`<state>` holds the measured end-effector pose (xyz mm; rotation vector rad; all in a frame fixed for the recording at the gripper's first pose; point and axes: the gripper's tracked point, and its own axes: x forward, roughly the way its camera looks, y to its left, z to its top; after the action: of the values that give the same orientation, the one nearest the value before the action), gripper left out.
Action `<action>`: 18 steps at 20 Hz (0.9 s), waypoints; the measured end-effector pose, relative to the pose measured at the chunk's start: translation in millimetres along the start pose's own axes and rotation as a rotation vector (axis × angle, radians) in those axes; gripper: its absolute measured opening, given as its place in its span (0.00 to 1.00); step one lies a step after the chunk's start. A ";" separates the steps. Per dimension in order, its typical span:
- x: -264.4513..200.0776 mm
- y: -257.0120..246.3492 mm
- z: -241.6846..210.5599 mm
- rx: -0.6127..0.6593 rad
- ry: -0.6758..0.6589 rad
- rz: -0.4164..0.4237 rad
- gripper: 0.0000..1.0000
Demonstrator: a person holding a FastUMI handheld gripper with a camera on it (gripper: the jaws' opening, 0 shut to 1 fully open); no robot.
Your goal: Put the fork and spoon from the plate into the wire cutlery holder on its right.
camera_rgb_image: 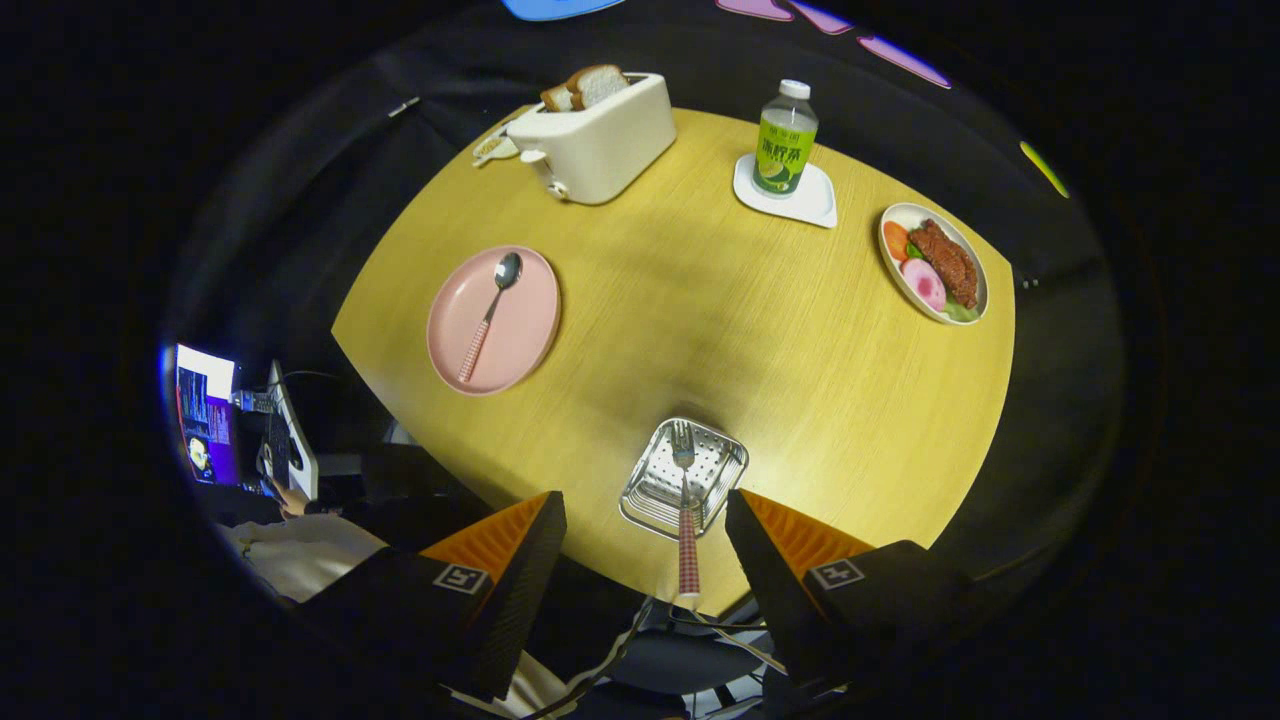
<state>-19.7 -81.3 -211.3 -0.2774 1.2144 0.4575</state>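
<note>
A pink plate (pixel 520 330) lies on the yellow table (pixel 720 320), far ahead and left of my fingers. On it rests a spoon (pixel 490 315) with a checked pink handle, bowl pointing away. The wire cutlery holder (pixel 655 495) sits near the table's front edge, just ahead of my fingers. A fork (pixel 686 510) with a checked handle stands in it, tines down in the basket, handle reaching back toward me between my fingers. My gripper (pixel 645 520) hovers above the holder, open, its fingers wide apart and clear of the fork.
A white toaster (pixel 600 140) with bread slices stands at the table's far side. A green-labelled bottle (pixel 785 140) stands on a white coaster (pixel 815 200). A plate of food (pixel 935 262) is at the far right. A person's sleeve (pixel 300 560) and a lit screen (pixel 205 415) are off the table, left.
</note>
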 end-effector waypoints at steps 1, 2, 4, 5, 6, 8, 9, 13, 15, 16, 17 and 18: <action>-4.0 6.8 2.2 0.012 -0.039 -0.007 1.00; -8.1 15.6 6.0 0.027 -0.082 -0.006 1.00; -18.9 36.8 18.1 0.067 -0.177 0.006 1.00; -21.5 45.7 23.8 0.071 -0.217 0.002 1.00; -21.4 48.1 27.8 0.062 -0.246 -0.016 1.00; -17.0 57.5 42.8 0.068 -0.314 -0.053 1.00; -13.7 68.7 49.5 0.089 -0.341 -0.048 1.00; 1.7 94.6 70.3 0.121 -0.426 -0.054 1.00; 17.3 107.8 73.4 0.114 -0.423 -0.063 1.00; 26.8 117.6 76.9 0.114 -0.417 -0.057 0.99; 36.2 126.1 79.0 0.109 -0.409 -0.054 0.99; 45.7 133.8 83.1 0.104 -0.405 -0.058 0.99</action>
<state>-2.0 81.4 -222.0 -0.1217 0.8284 0.3764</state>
